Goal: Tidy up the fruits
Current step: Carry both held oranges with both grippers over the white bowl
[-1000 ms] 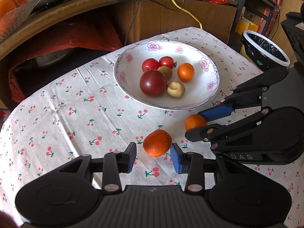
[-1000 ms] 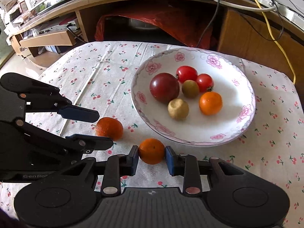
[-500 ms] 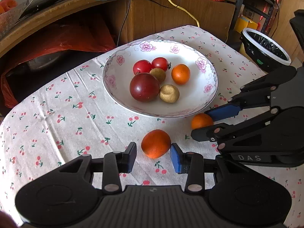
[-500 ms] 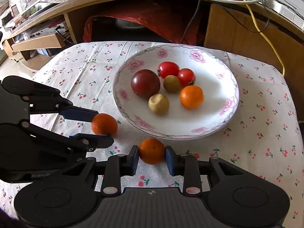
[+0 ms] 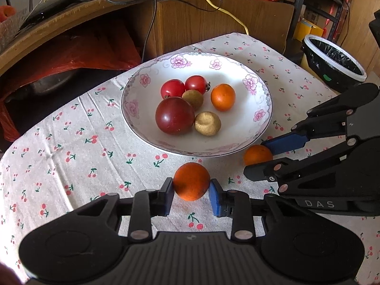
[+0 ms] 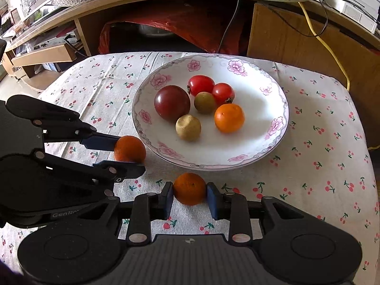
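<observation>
A white flowered bowl (image 5: 258, 90) (image 6: 268, 147) on the cherry-print cloth holds a dark red fruit (image 5: 174, 115), two red tomatoes, two brownish fruits and one orange (image 5: 222, 97). My left gripper (image 5: 191, 191) is shut on a darker orange (image 5: 191, 181) (image 6: 129, 149) in front of the bowl, just left of the right gripper. My right gripper (image 6: 189, 196) is shut on a smaller orange (image 6: 189, 188) (image 5: 257, 154) close to the bowl's near rim. Both held fruits sit level with the blue pads (image 5: 215, 200).
A wooden desk (image 5: 225, 16) with cables and red plastic bags under it stands behind the table. A bin with a black liner (image 5: 332, 64) stands on the floor to the right. The cloth's left half (image 5: 59, 147) carries nothing.
The left gripper's jaws have closed onto the darker orange, which now sits gripped between the pads. Both views have drawn nearer to the bowl. The right gripper keeps its hold.
</observation>
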A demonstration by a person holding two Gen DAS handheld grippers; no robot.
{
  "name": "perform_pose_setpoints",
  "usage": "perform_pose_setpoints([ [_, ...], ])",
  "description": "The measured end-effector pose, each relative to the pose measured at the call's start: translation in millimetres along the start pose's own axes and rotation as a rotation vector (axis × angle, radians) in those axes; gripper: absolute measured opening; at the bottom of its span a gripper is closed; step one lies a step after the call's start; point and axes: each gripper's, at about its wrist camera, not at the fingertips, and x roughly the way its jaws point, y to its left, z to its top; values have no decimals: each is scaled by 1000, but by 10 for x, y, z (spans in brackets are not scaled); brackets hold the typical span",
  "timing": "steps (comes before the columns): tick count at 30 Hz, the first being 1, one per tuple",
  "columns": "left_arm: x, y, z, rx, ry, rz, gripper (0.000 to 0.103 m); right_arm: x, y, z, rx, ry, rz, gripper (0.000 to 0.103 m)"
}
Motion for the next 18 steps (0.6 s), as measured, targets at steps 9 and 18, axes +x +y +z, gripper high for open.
perform_pose_setpoints([
  [9,-90,-23,-73,13,21,26,40,-55,74,-12,-23,2,-2,26],
  [18,-250,-140,-188,49,32,33,40,-150,136,-125,-42,14,-14,26],
])
